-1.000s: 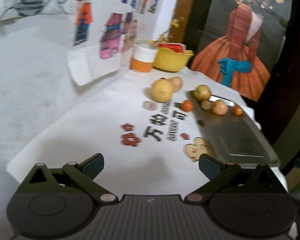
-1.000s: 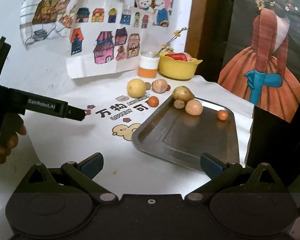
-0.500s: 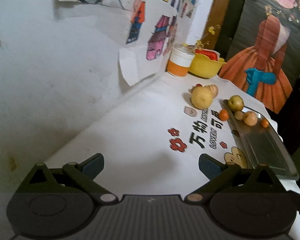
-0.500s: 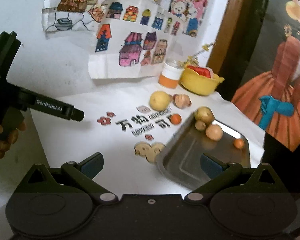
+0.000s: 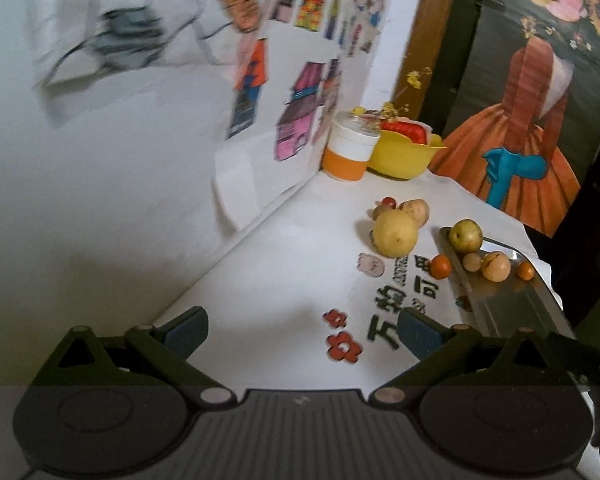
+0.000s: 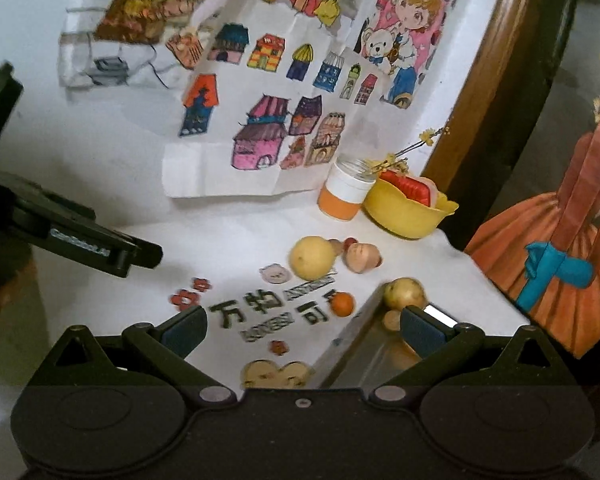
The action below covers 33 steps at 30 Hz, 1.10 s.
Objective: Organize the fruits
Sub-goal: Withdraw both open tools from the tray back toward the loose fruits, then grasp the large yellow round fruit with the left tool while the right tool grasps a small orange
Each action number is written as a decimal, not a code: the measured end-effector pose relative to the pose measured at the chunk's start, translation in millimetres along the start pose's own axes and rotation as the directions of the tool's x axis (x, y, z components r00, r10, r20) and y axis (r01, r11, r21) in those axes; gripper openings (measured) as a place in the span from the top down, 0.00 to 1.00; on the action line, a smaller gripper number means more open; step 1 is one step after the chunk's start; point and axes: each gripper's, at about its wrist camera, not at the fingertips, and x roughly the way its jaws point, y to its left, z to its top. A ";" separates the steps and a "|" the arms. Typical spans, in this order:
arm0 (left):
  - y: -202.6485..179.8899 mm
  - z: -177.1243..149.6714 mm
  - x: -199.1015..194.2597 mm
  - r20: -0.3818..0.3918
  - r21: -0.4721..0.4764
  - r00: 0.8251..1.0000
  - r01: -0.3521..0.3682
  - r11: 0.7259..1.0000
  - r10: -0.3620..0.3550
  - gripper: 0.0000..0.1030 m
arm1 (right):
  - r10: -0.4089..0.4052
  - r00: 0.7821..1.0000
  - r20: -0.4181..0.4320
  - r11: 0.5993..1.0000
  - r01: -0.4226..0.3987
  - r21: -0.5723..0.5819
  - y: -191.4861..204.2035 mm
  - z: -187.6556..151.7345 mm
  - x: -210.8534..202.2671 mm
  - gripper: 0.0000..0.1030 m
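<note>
Four fruits already sit at the far end of the shallow stainless-steel tray [image 5: 512, 300]: a yellow-green apple-like fruit [image 5: 465, 235] in the corner, a small tan round fruit [image 5: 471, 261] just beside it, a larger tan fruit [image 5: 495, 266], and a tiny orange fruit [image 5: 525, 270] a little apart. Still outside on the white desk [image 5: 284, 276] are a small orange mandarin [image 5: 440, 266] just beside the tray's rim, a large yellow pear-like fruit [image 5: 394, 233], a pinkish-tan fruit [image 5: 416, 211] touching behind it, and a couple of very small reddish and brown pieces too small to identify. Judging by this, the sorting is roughly half done, if the tray is the goal.

Behind them stand a white-and-orange cup [image 5: 350, 150] and a yellow plastic bowl [image 5: 404, 156].

The left claw [image 5: 302, 330] hovers low over the desk's near part, jaws spread wide and empty, aimed toward the loose fruits. The right claw [image 6: 303, 330] is likewise released and empty, hanging over the tray's near corner and printed lettering.
</note>
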 end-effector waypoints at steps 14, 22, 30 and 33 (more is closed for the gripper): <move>-39.5 21.5 58.8 -0.015 0.110 0.999 -0.039 0.993 0.041 0.00 | 0.051 0.994 0.091 0.990 -0.063 0.126 -50.7 -20.8 61.4 0.01; -48.6 25.9 97.5 -0.013 0.147 0.998 -0.060 0.987 0.063 0.00 | 0.113 0.991 0.066 0.987 -0.120 0.106 -65.4 -33.5 100.8 0.01; -62.3 33.0 130.5 -0.060 0.191 0.997 -0.036 0.981 0.048 0.00 | 0.219 0.974 0.059 0.969 -0.224 0.106 -76.6 -38.3 126.0 0.01; -66.6 37.6 139.2 -0.065 0.199 0.997 -0.020 0.980 0.034 0.00 | 0.232 0.971 0.061 0.968 -0.236 0.080 -76.2 -36.0 135.0 0.01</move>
